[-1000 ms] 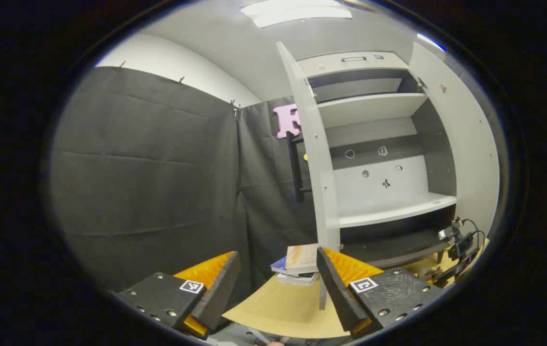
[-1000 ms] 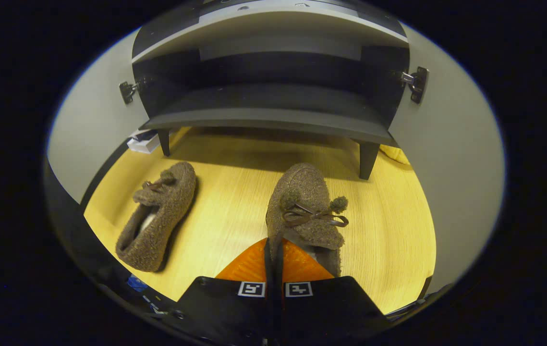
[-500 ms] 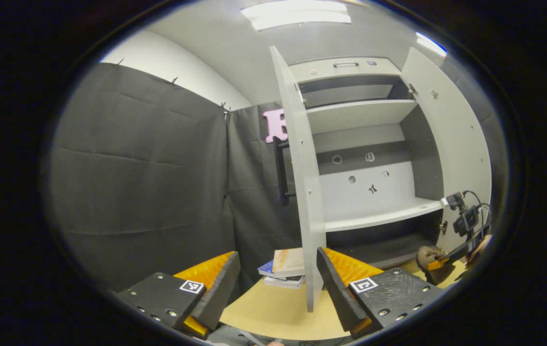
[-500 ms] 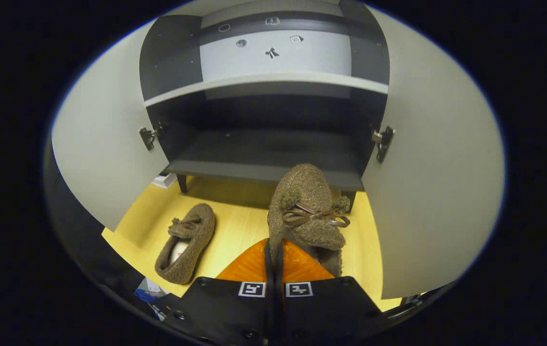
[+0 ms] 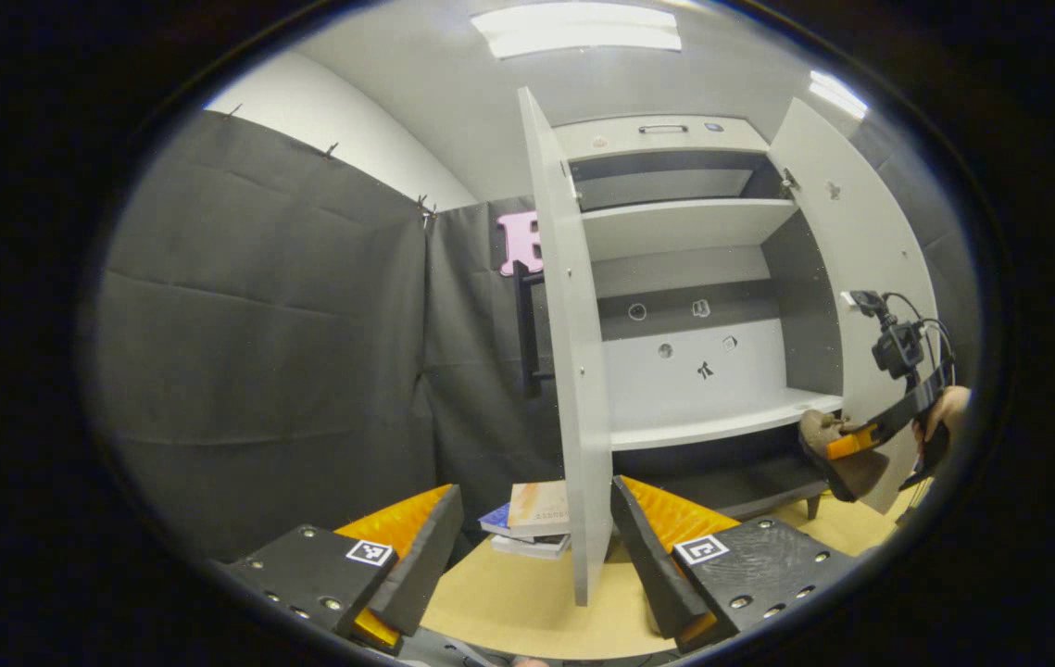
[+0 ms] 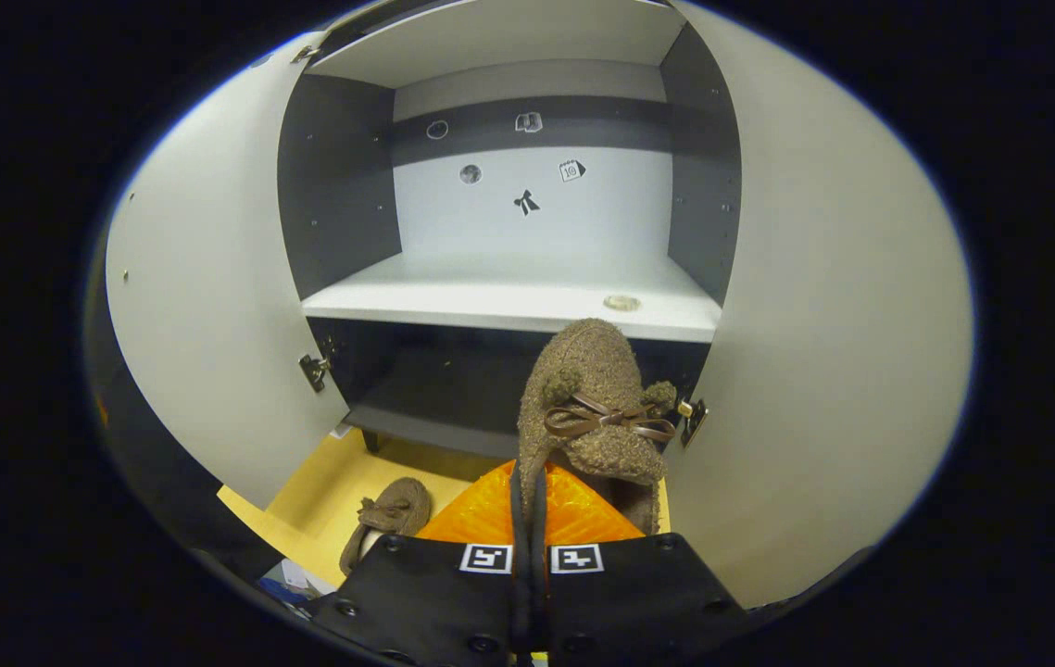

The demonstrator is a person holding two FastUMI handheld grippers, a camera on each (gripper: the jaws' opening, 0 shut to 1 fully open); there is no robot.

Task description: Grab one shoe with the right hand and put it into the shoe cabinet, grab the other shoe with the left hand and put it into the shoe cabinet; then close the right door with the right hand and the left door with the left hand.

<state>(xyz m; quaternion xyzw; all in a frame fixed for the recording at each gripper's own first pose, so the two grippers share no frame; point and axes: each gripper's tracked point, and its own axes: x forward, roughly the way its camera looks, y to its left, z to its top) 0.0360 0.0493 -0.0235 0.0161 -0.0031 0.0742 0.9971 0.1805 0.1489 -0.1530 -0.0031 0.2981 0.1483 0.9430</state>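
Observation:
My right gripper (image 6: 527,486) is shut on the heel rim of a brown fuzzy shoe (image 6: 592,403) with a bow, held in the air in front of the open shoe cabinet, level with its white middle shelf (image 6: 490,298). The other brown shoe (image 6: 388,530) lies on the wooden floor below, at the lower left. Both cabinet doors, the left door (image 6: 212,315) and the right door (image 6: 823,352), stand open. In the left gripper view my left gripper (image 5: 532,547) is open and empty, off to the cabinet's left; far right there the right gripper (image 5: 870,435) carries the shoe (image 5: 837,459).
A small round disc (image 6: 621,302) lies on the white shelf. A stack of books (image 5: 532,519) sits on the floor by the left door's (image 5: 573,371) lower edge. Black cloth covers the wall on the left. A dark lower shelf (image 6: 434,408) lies under the white one.
My right gripper has lifted the shoe from floor level up to the middle shelf's height. The left gripper has shifted slightly and stays open.

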